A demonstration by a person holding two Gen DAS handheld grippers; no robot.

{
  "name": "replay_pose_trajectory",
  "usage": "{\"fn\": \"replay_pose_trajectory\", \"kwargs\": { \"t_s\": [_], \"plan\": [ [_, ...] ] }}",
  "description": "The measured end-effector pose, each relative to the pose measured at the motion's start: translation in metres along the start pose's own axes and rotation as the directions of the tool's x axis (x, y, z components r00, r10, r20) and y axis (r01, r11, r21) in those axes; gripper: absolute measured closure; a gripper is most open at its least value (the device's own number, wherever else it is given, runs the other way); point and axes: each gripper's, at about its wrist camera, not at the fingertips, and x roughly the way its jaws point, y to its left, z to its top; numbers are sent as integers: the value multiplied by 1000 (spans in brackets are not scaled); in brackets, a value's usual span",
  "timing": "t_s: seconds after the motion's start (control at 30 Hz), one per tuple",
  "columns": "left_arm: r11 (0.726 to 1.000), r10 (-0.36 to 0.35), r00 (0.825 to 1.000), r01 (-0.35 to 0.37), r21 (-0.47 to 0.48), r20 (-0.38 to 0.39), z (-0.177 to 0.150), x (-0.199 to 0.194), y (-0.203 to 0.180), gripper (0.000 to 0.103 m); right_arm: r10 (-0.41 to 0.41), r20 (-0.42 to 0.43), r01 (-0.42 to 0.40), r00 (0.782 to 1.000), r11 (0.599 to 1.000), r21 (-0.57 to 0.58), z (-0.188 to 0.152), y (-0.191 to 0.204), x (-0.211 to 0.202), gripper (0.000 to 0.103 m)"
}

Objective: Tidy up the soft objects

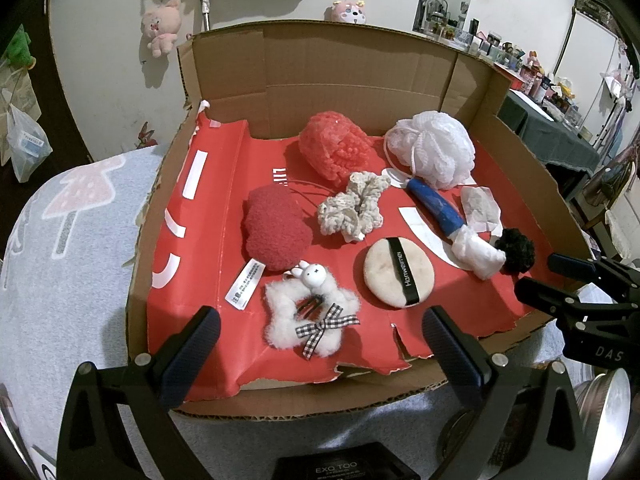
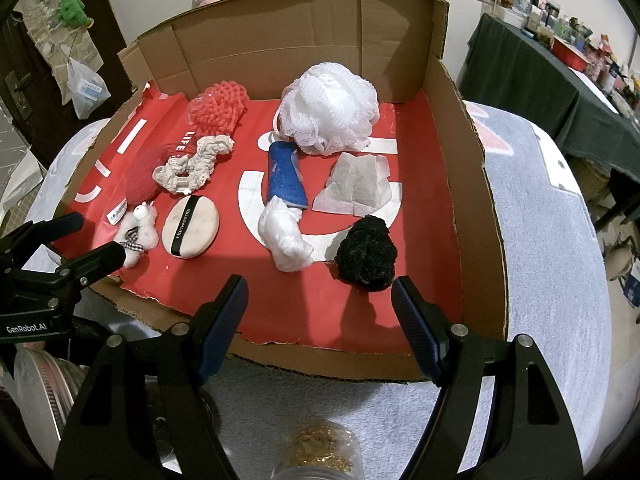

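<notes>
red-lined cardboard tray [image 2: 472,184] holds soft items; black pom-pom [image 2: 366,254] just beyond right gripper [image 2: 320,316]; left gripper [image 1: 320,334] near tray's front edge; both grippers' fingers released, empty.

Pink plush toy [image 1: 162,27] hanging on the white wall, green plush [image 2: 72,9] by the dark door [image 2: 24,92], plastic bag [image 1: 25,145] hung at left, cluttered table with dark green cloth [image 2: 520,76] at right, pale patterned towel [image 2: 548,280] under the cardboard

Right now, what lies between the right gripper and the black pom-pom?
Only bare red liner separates the right gripper, open, from the black pom-pom; the right wrist view shows it.
</notes>
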Motion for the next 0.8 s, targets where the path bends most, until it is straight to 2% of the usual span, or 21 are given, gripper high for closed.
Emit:
{"fn": "replay_pose_trajectory", "kwargs": {
  "t_s": [0.13,0.27,0.43,0.67,0.77,0.8],
  "plan": [
    [1000,-3,1000,3,1,-1,0,0,0,0,0,0,0,1000,1000,0,0,0,0,29],
    [999,-38,999,39,-14,15,0,-5,1,0,1,2,-1,1000,1000,-11,0,1,-1,29],
    [999,-47,998,49,-22,52,0,-20,-1,0,4,38,-4,999,1000,-15,0,4,-13,29],
    [999,-33,984,34,-6,175,-8,-67,-8,0,-8,142,11,990,1000,-25,-2,8,-54,29],
    [1000,-29,970,31,-6,243,-18,-93,-11,0,4,195,1,981,1000,-24,-9,8,-78,29],
    [1000,-25,965,27,-6,259,-22,-99,-12,0,8,212,-3,977,1000,-24,-12,8,-85,26]
  ]
}}
